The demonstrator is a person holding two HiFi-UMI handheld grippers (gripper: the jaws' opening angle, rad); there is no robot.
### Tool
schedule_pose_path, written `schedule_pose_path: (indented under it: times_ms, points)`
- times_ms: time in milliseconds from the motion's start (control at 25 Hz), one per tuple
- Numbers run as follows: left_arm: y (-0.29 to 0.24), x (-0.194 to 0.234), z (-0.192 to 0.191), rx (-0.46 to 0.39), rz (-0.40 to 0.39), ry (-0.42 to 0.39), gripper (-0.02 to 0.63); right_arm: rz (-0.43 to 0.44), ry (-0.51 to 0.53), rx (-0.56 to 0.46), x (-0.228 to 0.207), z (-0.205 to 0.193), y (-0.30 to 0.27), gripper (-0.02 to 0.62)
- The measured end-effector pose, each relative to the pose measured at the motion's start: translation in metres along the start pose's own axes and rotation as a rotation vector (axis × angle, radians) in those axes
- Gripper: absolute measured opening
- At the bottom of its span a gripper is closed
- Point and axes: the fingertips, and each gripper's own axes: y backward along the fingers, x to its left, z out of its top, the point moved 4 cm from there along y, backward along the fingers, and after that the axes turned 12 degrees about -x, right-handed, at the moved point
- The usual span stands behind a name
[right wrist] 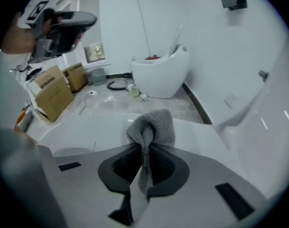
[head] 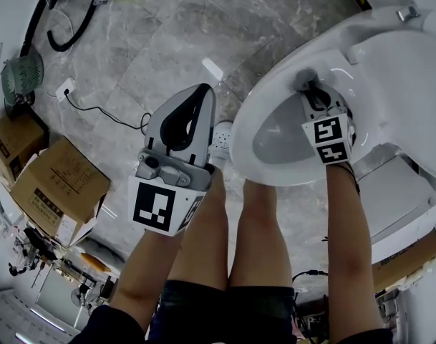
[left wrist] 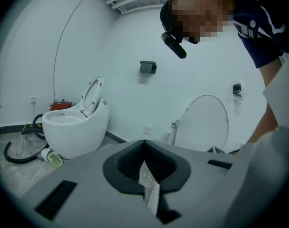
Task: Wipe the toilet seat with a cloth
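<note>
The white toilet seat (head: 269, 95) lies at the right of the head view, around an open bowl. My right gripper (head: 308, 84) rests at the seat's far rim, shut on a grey knitted cloth (head: 302, 77). In the right gripper view the cloth (right wrist: 153, 126) bulges out from between the jaws of the right gripper (right wrist: 145, 144), just over the white seat (right wrist: 82, 129). My left gripper (head: 201, 88) is held up over the floor, left of the toilet, away from it. In the left gripper view the left gripper (left wrist: 144, 141) is shut with nothing in it, pointing at the wall.
Cardboard boxes (head: 56, 188) stand on the marble floor at the left, with a fan (head: 21, 77) and cables (head: 96, 110) behind them. A second toilet (left wrist: 75, 125) stands by the wall. The raised lid (left wrist: 203, 122) is behind the seat.
</note>
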Motion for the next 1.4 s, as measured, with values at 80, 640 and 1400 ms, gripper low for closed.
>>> schedule_pose_path:
  times_ms: [80, 640, 1400]
  points:
    - [-0.003, -0.002, -0.001, 0.001, -0.005, -0.002, 0.012, -0.102, -0.035, 0.035, -0.031, -0.014, 0.010, 0.049]
    - [-0.025, -0.014, -0.006, 0.020, -0.033, -0.041, 0.012, 0.461, 0.113, 0.009, 0.165, -0.013, 0.013, 0.051]
    - [-0.051, -0.050, -0.008, 0.031, -0.090, -0.039, 0.012, -0.341, -0.325, 0.027, -0.092, -0.055, 0.062, 0.048]
